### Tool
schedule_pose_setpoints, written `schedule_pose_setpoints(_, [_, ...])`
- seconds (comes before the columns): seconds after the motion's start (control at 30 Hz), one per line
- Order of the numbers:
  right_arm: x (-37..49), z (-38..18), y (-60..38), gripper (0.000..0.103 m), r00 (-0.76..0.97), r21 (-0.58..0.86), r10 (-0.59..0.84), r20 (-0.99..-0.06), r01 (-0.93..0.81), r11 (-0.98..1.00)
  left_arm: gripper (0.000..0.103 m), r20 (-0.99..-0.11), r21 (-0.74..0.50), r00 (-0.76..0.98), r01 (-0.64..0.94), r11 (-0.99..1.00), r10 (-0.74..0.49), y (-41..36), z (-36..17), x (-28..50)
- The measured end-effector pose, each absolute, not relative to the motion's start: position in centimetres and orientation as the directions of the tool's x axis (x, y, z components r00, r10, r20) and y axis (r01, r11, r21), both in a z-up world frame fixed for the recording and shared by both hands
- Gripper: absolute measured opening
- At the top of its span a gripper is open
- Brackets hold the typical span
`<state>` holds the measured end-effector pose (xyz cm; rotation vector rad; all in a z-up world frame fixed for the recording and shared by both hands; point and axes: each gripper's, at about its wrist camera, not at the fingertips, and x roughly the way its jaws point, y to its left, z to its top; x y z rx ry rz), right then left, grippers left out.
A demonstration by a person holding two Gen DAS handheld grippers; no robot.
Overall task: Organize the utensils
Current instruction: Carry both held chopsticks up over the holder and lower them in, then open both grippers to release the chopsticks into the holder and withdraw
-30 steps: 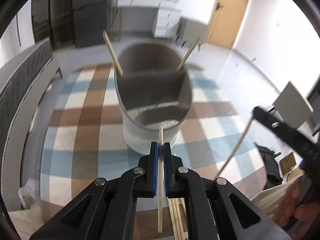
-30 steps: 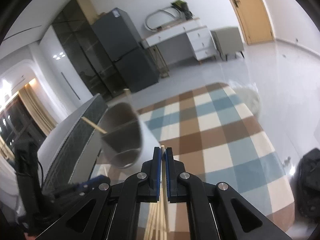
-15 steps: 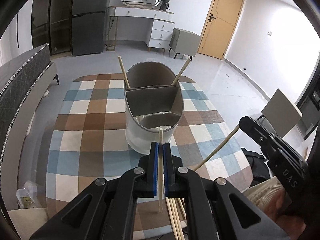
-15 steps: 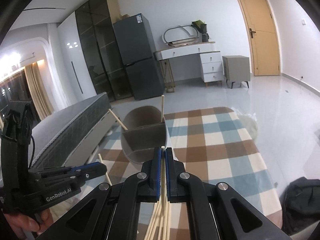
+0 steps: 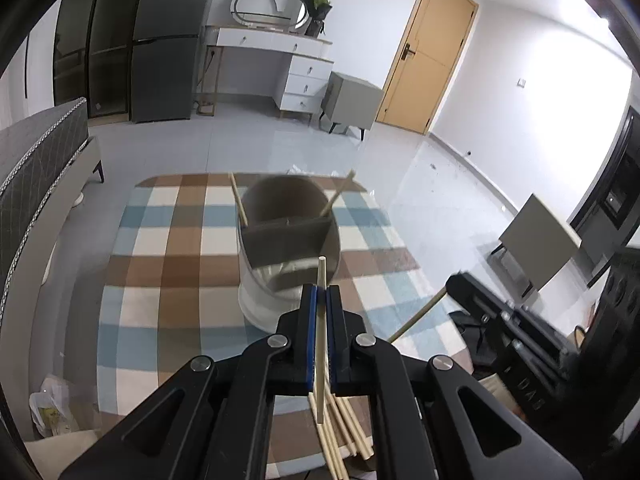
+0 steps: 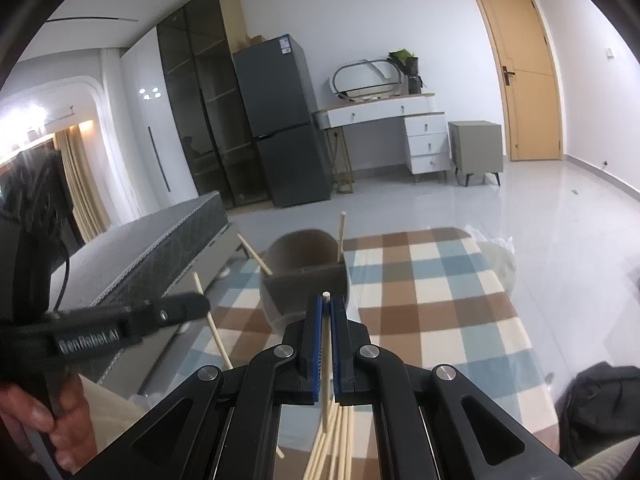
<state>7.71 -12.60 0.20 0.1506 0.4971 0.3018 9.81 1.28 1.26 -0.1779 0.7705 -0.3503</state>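
A grey and white divided utensil holder [image 5: 288,240] stands on the checked tablecloth, with two wooden chopsticks [image 5: 238,200] leaning in its far compartment. It also shows in the right wrist view [image 6: 304,276]. My left gripper [image 5: 321,312] is shut on a single chopstick [image 5: 320,336], held upright just in front of the holder. My right gripper [image 6: 327,324] is shut on another chopstick [image 6: 326,344], also near the holder. A loose pile of chopsticks [image 5: 344,432] lies on the table below both grippers, also seen in the right wrist view [image 6: 332,440].
The checked tablecloth [image 5: 168,264] covers a round table. A bed [image 6: 152,248] stands to the left. A fridge [image 6: 280,120], a white dresser [image 6: 392,128] and a door [image 6: 520,72] are at the back. A black bag [image 6: 600,408] lies on the floor at right.
Both grippers have drawn back and risen from the holder, each still holding its chopstick. The holder now looks smaller and farther in the left wrist view.
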Motion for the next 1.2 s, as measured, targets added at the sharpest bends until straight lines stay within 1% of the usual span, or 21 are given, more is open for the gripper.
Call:
schedule_pose_setpoints(0.13, [8.7,1.7,-12.7,0.003,0.834,0.234,0.349,-0.427,-0.271,0.934,0.000,-0.627,-0.292,0.681,0.245,0.924,-0.379,1.8,3.1,10.8])
schedule_pose_setpoints(0.27, [9.7,3.1,-12.5,0.003,0.834,0.208,0.355,-0.422,-0.292,0.933,0.000,-0.614,-0.301,0.691,0.242,0.922,-0.382,2.0,4.7,12.5])
schedule_pose_setpoints(0.7, [15.7,8.9,-12.3,0.003,0.861,0.190,0.373,-0.347,-0.325,0.926,0.000,-0.563,-0.322,0.737,0.223,0.920,-0.375,3.2,8.5,19.2])
schedule_pose_setpoints(0.93, [19.1,10.1,-11.7,0.003,0.859,0.190,0.398,-0.323,-0.353,0.916,0.000,-0.553,-0.319,0.756,0.195,0.927,-0.350,4.2,8.2,22.7])
schedule_pose_setpoints(1.2, [21.3,8.4,-10.6,0.003,0.843,0.201,0.421,-0.334,-0.373,0.906,0.000,-0.580,-0.320,0.739,0.180,0.930,-0.342,4.4,6.2,24.6])
